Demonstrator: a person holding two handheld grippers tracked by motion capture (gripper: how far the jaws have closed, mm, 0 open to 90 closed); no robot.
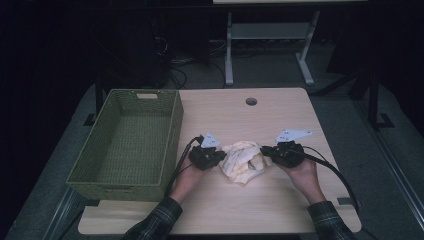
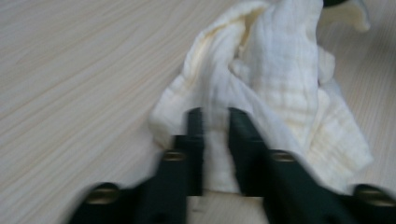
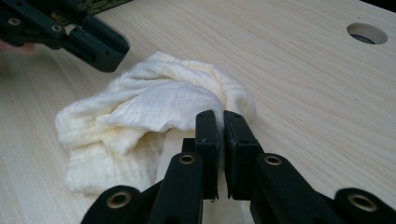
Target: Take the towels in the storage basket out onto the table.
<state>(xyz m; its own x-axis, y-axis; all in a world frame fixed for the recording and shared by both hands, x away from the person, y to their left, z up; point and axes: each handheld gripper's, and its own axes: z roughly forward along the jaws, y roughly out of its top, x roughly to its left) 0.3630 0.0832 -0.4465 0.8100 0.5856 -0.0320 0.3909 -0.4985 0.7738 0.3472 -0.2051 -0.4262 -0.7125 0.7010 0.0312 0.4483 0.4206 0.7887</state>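
Black jaws of the right gripper (image 3: 220, 140) pinch a fold of the crumpled cream cloth (image 3: 149, 135) at its right end. At the opposite end the left gripper (image 2: 215, 135) has cloth between its jaws, seemingly clamped. Between both hands, the cloth lies bunched on the wooden table (image 1: 280, 115), its length running gripper to gripper, with the green woven basket (image 1: 100, 165) beyond the left hand.

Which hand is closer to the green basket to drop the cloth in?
Left. The left gripper pinches the cloth on the side beside the basket; the right gripper grips its far side.
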